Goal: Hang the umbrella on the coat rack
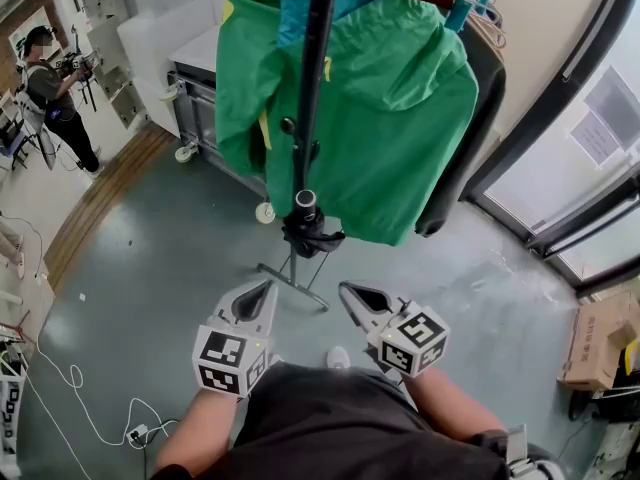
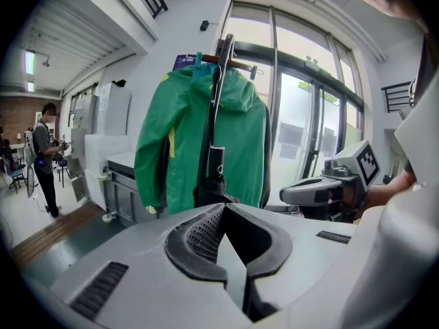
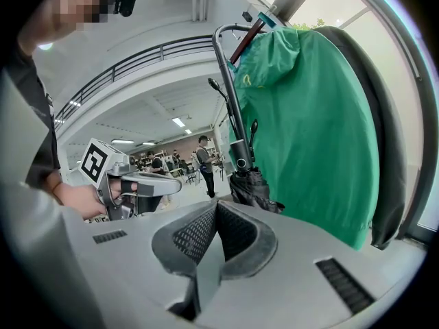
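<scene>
A tall black metal coat rack (image 1: 316, 68) stands on the grey-green floor (image 1: 170, 238) beside dark-framed glass doors (image 1: 590, 178). It carries a big green hooded jacket (image 1: 390, 118) with a dark garment (image 1: 482, 88) behind it. Against the rack's pole, below the jacket's hem line, hangs the task's thing, a short black folding umbrella (image 1: 308, 226). Its cylindrical handle points up and its bunched canopy droops beneath, well clear of the floor. It looks to hang from a strap on one of the pole's pegs, though no view shows that loop plainly. Low in the head view, close to the person's body and well apart from the rack, sit the two tools. The left grey two-jaw gripper (image 1: 264, 290) has its ribbed pads pressed together with nothing between them. The right grey two-jaw gripper (image 1: 350, 292) is likewise fully closed and empty. Judged from this, the hanging step is done and the hands are pulled away. What remains calls only for keeping clear of the umbrella so it is not knocked off its peg. If it swings or slips, a gripper would need to open and steady it by the handle.
</scene>
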The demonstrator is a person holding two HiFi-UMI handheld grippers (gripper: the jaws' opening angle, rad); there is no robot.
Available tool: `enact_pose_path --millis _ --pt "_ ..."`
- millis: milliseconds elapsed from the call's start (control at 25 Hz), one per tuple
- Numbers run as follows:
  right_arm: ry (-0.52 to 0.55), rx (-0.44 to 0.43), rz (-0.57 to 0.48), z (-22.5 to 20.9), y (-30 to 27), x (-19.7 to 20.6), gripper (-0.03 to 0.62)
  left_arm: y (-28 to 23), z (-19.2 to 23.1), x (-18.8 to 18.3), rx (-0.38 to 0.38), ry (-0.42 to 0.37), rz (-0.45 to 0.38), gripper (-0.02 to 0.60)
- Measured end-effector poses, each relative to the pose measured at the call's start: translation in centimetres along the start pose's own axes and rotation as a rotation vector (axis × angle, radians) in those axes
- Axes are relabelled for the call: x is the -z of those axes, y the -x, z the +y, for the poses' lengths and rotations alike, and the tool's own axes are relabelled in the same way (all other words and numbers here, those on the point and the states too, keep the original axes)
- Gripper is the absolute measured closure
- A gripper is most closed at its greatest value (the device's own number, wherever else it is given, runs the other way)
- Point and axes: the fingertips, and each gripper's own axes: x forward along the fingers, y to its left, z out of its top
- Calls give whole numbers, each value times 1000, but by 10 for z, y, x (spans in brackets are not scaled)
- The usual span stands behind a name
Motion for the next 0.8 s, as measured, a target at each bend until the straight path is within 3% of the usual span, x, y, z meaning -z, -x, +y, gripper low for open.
enact_pose_path --millis 800 --pt "3 -6 2 -1 -1 -1 585 3 -1 -5 -8 4 -13 567"
